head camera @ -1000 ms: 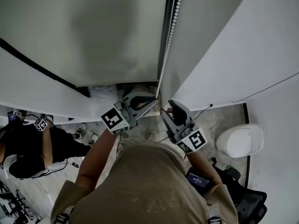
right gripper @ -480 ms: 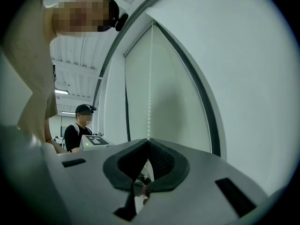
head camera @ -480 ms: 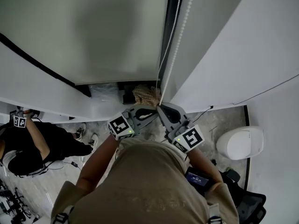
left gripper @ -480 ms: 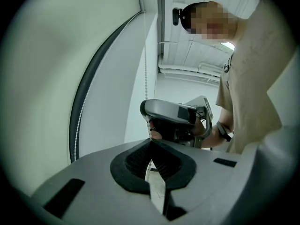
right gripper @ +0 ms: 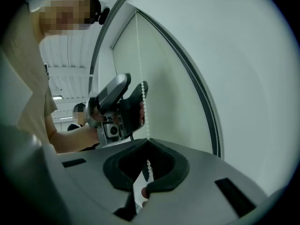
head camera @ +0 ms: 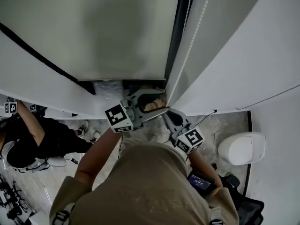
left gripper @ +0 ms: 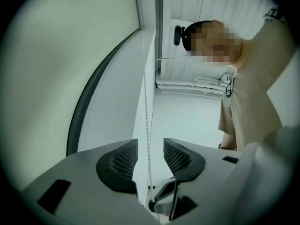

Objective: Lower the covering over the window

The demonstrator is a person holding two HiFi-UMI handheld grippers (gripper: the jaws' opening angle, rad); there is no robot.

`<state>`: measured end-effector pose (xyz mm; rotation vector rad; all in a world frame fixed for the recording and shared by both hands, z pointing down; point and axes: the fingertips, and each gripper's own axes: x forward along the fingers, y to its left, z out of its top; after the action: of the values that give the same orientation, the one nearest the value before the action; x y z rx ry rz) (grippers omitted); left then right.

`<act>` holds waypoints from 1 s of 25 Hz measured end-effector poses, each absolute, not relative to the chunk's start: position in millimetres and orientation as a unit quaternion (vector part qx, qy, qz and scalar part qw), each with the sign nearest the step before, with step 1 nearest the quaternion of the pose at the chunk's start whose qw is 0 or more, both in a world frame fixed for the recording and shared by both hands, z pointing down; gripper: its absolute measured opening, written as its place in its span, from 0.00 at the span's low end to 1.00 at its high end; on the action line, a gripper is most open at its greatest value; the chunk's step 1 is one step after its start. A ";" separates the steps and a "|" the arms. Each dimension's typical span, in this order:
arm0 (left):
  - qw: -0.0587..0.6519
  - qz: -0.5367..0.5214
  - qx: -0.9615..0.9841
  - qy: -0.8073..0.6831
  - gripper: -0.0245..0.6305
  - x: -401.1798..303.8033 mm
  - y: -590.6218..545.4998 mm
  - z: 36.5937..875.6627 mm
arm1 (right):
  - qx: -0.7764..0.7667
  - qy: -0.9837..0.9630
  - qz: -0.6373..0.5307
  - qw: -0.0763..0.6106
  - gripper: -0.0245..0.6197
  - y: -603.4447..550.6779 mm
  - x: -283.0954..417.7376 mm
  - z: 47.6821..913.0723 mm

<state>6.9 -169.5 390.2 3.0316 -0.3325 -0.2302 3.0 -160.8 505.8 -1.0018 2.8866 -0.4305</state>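
Observation:
A grey-green roller shade (head camera: pixel 117 32) covers most of the window, and its white bead chain (head camera: pixel 194 36) hangs along its right side. My right gripper (head camera: pixel 168 112) is shut on the chain. In the right gripper view its tips (right gripper: pixel 147 142) meet around the beads (right gripper: pixel 140 78). My left gripper (head camera: pixel 161 103) sits just above it. Its jaws have just been opening. In the left gripper view they (left gripper: pixel 150 156) stand apart, and the chain (left gripper: pixel 146 116) runs between the pads without touching them.
White wall panels (head camera: pixel 234 69) frame the window. A seated person in black (head camera: pixel 28 135) with marker cubes is at the lower left. A white round object (head camera: pixel 241 148) stands on the floor at the right, with a black chair (head camera: pixel 246 203) beside it.
The right gripper closed on the chain and sank. The left gripper, shut on the chain before, has opened and risen a little.

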 end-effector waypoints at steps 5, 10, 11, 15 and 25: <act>0.027 -0.062 0.989 -0.134 0.07 20.6 -175.0 390.7 | -0.318 0.938 -0.138 0.028 0.05 -155.3 -0.8 504.2; 0.064 -0.081 0.983 -0.152 0.06 -2.3 -197.6 420.2 | -0.316 0.940 -0.089 0.094 0.19 -150.9 2.9 473.2; 0.067 -0.064 0.983 -0.157 0.06 -5.3 -200.2 433.5 | -0.334 0.932 -0.077 0.113 0.22 -155.3 7.2 461.4; 0.101 -0.032 0.985 -0.136 0.06 1.8 -177.3 470.4 | -0.361 0.922 -0.056 0.126 0.22 -167.2 17.7 434.3; 0.080 -0.001 0.991 -0.105 0.06 13.5 -152.4 495.1 | -0.361 0.928 -0.035 0.087 0.05 -173.6 8.1 424.2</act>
<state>13.5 -152.4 495.1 2.9649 -0.3126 -0.0035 8.1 -173.6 424.2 -1.0751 2.7628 -0.1031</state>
